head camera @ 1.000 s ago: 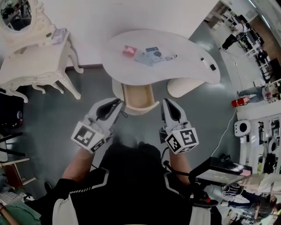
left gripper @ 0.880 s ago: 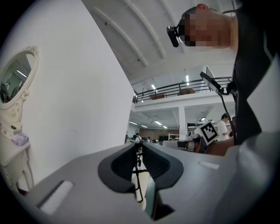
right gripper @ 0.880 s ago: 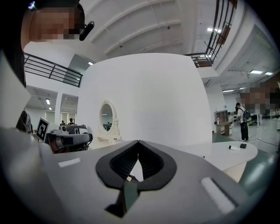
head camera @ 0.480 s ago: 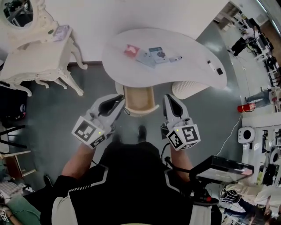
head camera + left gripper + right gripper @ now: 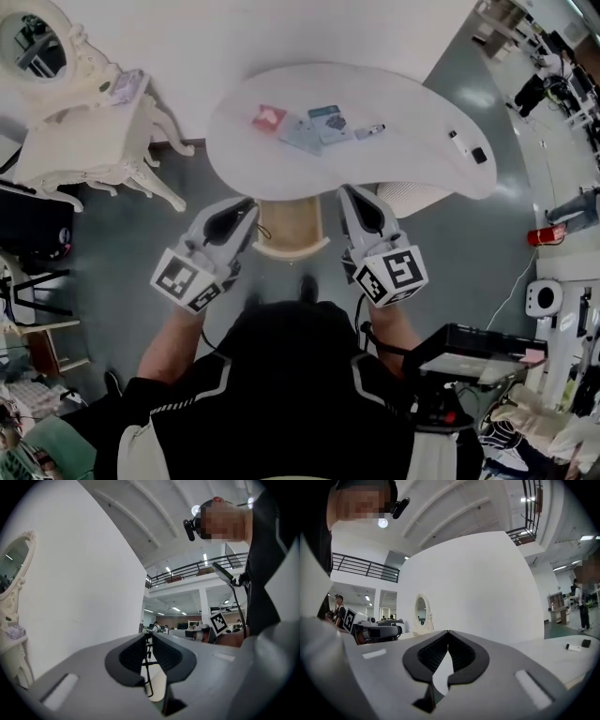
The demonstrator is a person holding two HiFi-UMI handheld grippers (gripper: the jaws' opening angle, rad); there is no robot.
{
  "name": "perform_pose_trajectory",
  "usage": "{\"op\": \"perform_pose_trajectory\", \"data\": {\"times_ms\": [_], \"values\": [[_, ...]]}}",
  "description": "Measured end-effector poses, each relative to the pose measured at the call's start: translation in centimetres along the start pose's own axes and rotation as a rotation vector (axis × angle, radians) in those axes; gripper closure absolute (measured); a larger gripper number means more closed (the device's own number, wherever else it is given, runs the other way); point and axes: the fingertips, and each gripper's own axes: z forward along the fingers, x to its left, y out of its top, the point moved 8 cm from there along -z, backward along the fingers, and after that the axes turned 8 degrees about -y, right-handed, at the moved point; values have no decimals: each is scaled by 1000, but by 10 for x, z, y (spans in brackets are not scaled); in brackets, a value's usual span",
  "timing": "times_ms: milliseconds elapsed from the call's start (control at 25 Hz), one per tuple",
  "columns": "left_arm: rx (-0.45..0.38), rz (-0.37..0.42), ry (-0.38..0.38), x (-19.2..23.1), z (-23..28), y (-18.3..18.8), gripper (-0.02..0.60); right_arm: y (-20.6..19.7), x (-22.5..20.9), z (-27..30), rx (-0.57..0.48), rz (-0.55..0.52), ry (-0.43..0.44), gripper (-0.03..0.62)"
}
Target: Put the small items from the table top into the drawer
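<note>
Marker squares (image 5: 183, 279) on L claw (image 5: 246, 206), R claw (image 5: 351, 194); drawer (image 5: 289, 228) open at table (image 5: 422, 103) edge.

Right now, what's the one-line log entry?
drawer open | left gripper slightly open | right gripper shut, empty | red packet, marker on tabletop

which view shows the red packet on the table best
Head view: it looks down on the red packet, whole and unblocked on the table. The left gripper view shows wall and ceiling, not the packet. The right gripper view catches only one end of the table, without it.
</note>
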Motion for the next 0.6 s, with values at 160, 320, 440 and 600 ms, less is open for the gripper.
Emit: {"op": "perform_pose_trajectory", "data": {"times_ms": [160,320,440,600], "values": [[28,68,35,-1,25,-3,541,1,-24,9,1,-2,51,591],[66,120,55,-5,45,-17,541,-4,-44,18,10,-5,104,591],[125,151,49,-4,56,-34,541,-12,-53,27,37,-4,149,591],[211,134,35,-4,67,-58,541,-28,-56,35,70,-9,189,591]]}}
